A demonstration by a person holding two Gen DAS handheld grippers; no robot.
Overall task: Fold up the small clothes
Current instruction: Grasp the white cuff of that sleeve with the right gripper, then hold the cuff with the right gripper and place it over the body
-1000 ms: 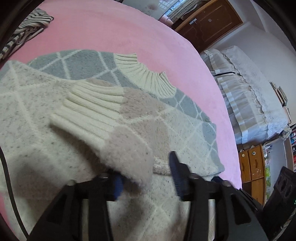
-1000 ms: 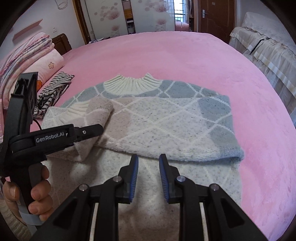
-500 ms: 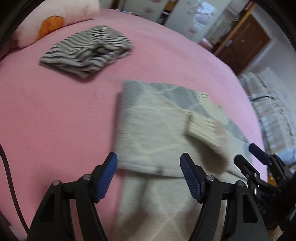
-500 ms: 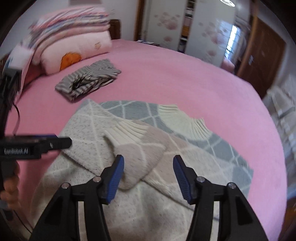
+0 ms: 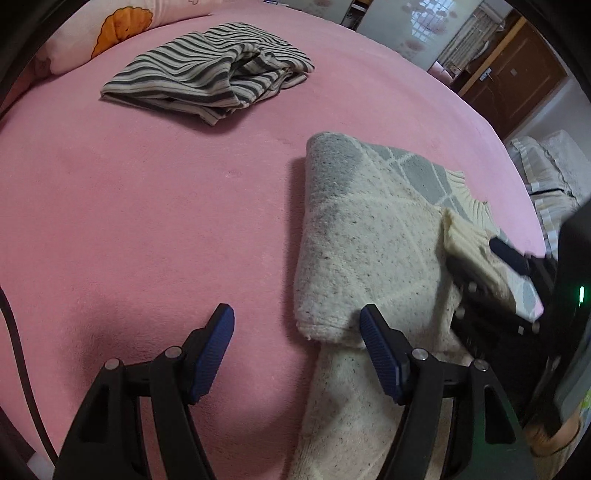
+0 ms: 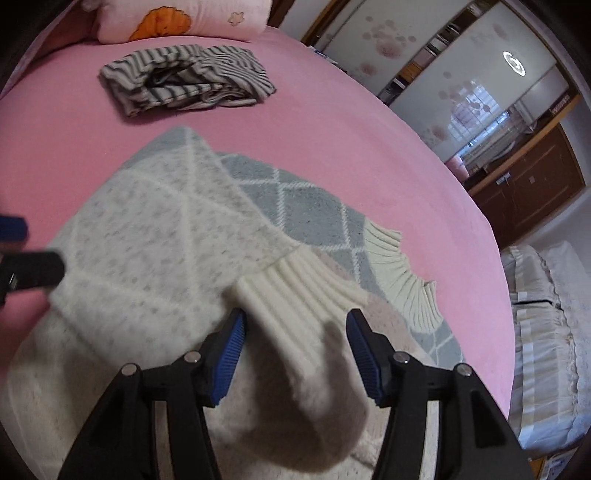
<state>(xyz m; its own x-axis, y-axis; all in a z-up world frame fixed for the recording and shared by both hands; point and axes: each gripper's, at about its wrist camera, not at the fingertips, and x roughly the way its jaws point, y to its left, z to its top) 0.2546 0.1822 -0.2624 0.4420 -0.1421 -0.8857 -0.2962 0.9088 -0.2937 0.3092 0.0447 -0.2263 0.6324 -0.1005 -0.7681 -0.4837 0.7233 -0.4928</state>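
Right wrist view has the cream and grey diamond-patterned knitted sweater (image 6: pixel 155 236) spread across the pink bedspread (image 6: pixel 332 140), with its folded-in sleeve ending in a cream ribbed cuff (image 6: pixel 295 291) lying directly ahead of the right gripper (image 6: pixel 295 354). That gripper's blue-padded jaws stand wide apart on either side of the sleeve, and nothing is clamped between them. Just beyond the cuff, to the gripper's right, the ribbed cream collar (image 6: pixel 402 277) fans out at the sweater's edge. From the left wrist view, the same sweater (image 5: pixel 369 236) lies ahead and to the right of the left gripper (image 5: pixel 295 347), whose jaws are also spread wide and empty; its right finger sits at the folded corner of the knit, while its left finger hangs over bare pink bedspread (image 5: pixel 147 221). Whether that right pad touches the fabric I cannot tell. The right gripper (image 5: pixel 491 269) shows at the far right, over the cuff. Further off, well apart from the sweater, a crumpled grey and cream striped garment (image 5: pixel 210 77) rests on the bed, and beyond it a pale pink pillow with an orange flower print (image 6: pixel 177 18).
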